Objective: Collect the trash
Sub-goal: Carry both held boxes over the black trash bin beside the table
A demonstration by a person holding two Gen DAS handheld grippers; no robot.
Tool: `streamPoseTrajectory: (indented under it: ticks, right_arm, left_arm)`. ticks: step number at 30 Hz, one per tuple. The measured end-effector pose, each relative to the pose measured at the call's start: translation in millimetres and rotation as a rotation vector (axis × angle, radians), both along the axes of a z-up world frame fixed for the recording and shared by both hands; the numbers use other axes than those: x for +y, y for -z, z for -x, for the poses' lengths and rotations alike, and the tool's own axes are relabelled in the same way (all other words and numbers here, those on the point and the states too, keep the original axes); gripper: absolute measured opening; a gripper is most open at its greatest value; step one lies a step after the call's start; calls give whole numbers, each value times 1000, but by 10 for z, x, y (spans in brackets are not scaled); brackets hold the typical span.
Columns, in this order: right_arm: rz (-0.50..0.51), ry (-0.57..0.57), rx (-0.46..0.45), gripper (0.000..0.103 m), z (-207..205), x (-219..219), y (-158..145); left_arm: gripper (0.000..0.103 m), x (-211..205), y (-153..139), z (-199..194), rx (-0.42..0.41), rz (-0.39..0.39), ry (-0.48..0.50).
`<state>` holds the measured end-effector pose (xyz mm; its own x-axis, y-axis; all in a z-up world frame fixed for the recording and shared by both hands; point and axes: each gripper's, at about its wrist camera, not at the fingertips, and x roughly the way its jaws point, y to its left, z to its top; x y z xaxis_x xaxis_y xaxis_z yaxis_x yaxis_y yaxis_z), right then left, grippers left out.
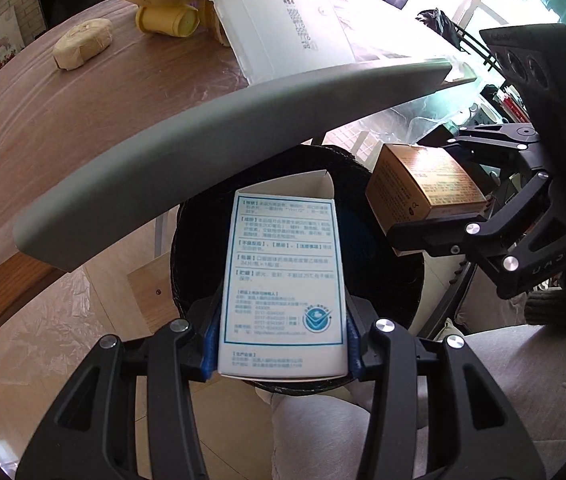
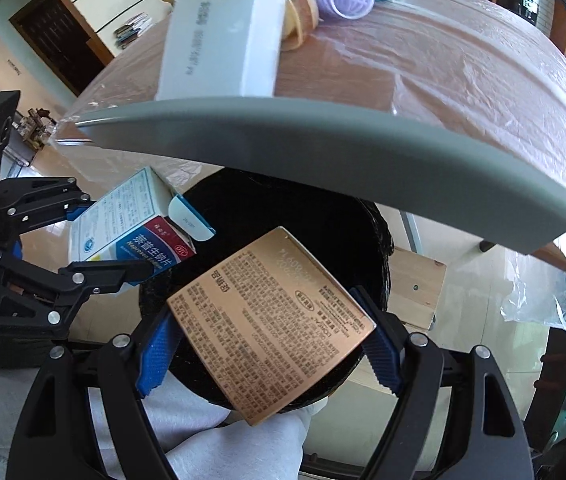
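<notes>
"Naproxen", "OTC" on medicine box [image 2: 139, 236]

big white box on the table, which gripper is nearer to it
Neither clearly; both hang below the table edge over the black bin. The left gripper holds a white carton, the right gripper a gold box; the white box sits above both.

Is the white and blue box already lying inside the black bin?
No, the white and blue box is clamped in the left gripper above the black bin.
</notes>
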<state>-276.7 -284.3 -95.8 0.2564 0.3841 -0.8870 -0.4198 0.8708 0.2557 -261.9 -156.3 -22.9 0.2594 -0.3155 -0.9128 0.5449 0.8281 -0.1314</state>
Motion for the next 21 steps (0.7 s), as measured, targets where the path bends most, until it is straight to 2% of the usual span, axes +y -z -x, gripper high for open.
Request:
streamPoseTrajectory:
  ticks: [21]
  right_arm:
    - [14, 59, 7, 79, -55, 35, 136]
  left_arm:
    - [48, -30, 122, -59, -4, -25, -5]
